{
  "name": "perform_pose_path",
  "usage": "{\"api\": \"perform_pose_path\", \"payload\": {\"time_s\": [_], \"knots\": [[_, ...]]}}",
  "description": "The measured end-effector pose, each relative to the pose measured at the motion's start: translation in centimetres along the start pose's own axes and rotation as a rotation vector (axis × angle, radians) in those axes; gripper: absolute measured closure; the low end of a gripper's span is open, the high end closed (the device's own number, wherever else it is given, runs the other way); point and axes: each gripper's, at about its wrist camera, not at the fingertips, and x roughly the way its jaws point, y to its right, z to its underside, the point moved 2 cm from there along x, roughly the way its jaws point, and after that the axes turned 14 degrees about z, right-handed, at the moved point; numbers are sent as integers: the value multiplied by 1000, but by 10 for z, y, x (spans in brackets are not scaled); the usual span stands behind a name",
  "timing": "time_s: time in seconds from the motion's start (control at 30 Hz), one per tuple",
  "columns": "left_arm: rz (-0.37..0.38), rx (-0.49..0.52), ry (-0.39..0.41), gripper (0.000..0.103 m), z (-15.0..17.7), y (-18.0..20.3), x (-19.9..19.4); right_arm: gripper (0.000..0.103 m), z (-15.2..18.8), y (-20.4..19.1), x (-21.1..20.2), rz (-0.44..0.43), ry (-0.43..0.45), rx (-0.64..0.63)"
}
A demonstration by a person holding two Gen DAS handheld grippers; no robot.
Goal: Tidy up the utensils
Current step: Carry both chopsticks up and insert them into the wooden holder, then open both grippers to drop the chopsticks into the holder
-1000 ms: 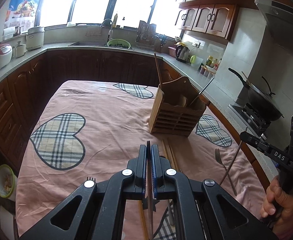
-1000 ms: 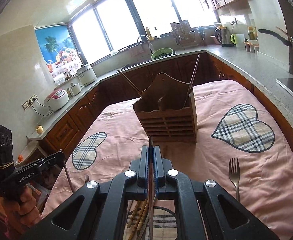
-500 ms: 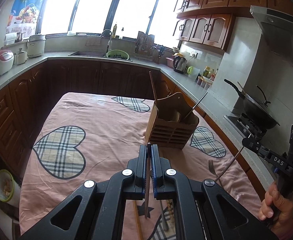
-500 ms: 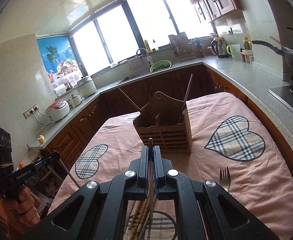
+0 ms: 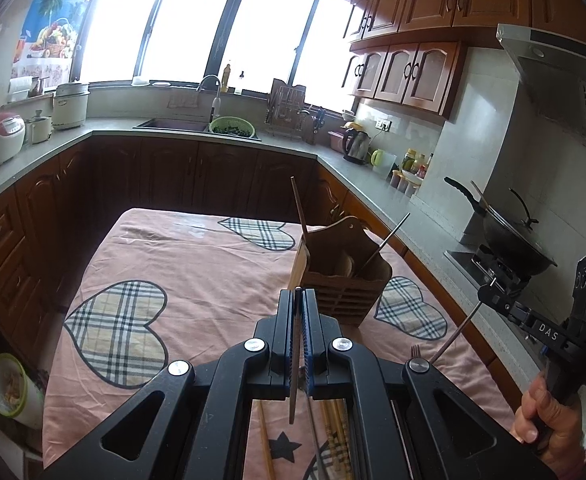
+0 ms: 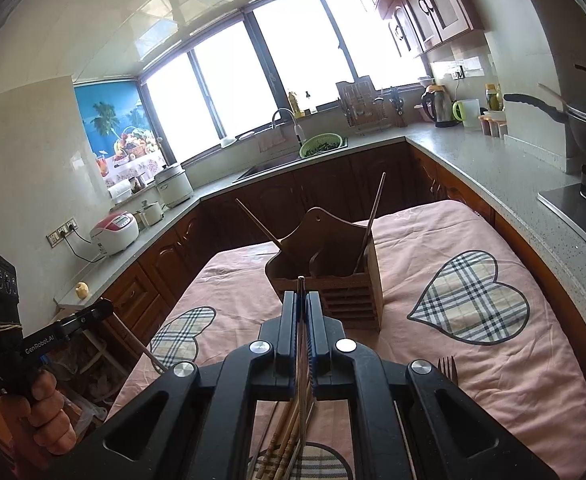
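both hand-held grippers have risen over the last second: the pink cloth with plaid hearts on the worktop now sits lower in each view, and the slatted wooden utensil caddy looks farther off. the left hand-held gripper is clamped narrow on a thin dark wooden chopstick; the right hand-held gripper pinches a slim brown chopstick the same way. i judge both sticks lifted clear, ready to carry to the caddy, which already holds a few upright sticks. a bundle of pale ridged bamboo chopsticks and a steel fork lie on the cloth, unsorted.
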Motion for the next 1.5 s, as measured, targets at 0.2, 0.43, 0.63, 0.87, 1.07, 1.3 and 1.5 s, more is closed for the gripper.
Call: {"api": "perform_pose_path", "payload": {"time_s": [0.2, 0.43, 0.63, 0.87, 1.07, 1.3, 1.5], "knots": [[5, 23, 30, 100, -24, 0, 12, 99, -22, 7, 8, 3, 35, 21], [12, 63, 97, 100, -63, 5, 32, 99, -66, 16, 20, 13, 110, 58], [20, 80, 159, 100, -95, 4, 61, 99, -106, 21, 34, 27, 185, 88], [27, 29, 196, 100, -108, -15, 116, 99, -135, 25, 59, 62, 236, 106], [8, -67, 173, 100, -97, -46, 175, 99, -129, 32, 96, 89, 218, 116], [-9, -114, 131, 100, -85, -65, 232, 99, -94, 42, 135, 96, 179, 162], [-19, -125, 110, 100, -79, -71, 253, 99, -73, 45, 158, 85, 127, 191]]}}
